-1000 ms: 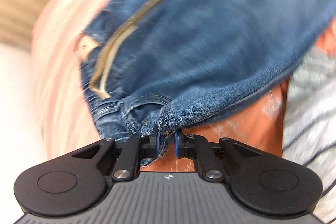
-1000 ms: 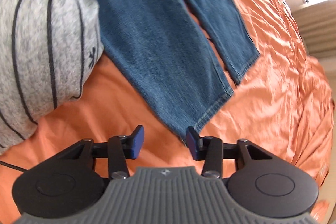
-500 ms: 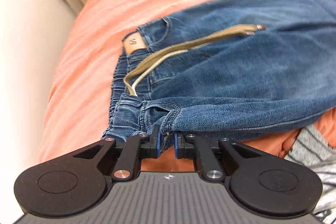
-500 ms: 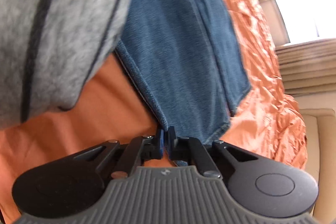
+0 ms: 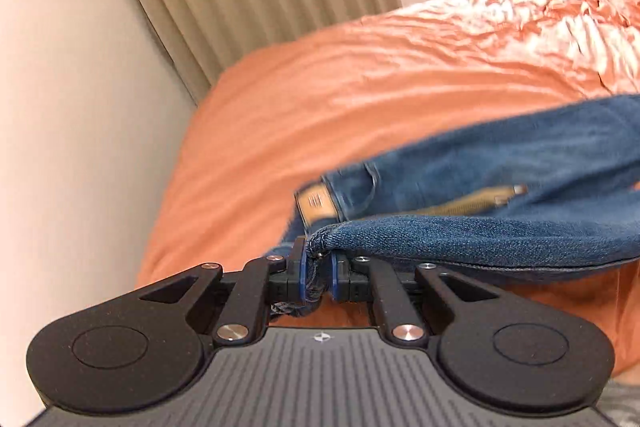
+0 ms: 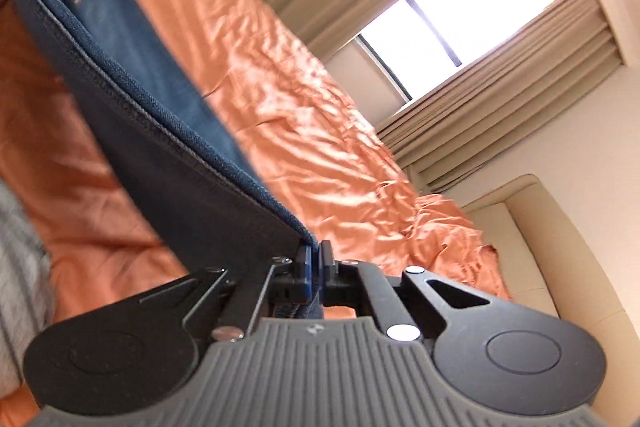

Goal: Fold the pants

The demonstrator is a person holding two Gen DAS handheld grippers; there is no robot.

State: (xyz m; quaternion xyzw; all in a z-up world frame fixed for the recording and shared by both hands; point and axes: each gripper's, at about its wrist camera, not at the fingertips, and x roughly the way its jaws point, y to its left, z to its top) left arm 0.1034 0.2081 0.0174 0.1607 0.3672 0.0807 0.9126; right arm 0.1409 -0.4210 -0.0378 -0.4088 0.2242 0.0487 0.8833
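Now both grippers pinch the jeans (image 5: 500,163): the left gripper (image 5: 319,277) at the waistband corner, low centre, and the right gripper (image 6: 315,273), newly clamped on the leg edge. Compared with a second ago, the denim hangs lifted off the orange bedspread (image 5: 360,87) beyond, likely ready for folding over.

words: none clear enough to read | tan patch (image 5: 316,203) on jeans (image 5: 520,163): dark marks, too blurry | small mark (image 5: 320,337) on gripper body: a sign, no letters
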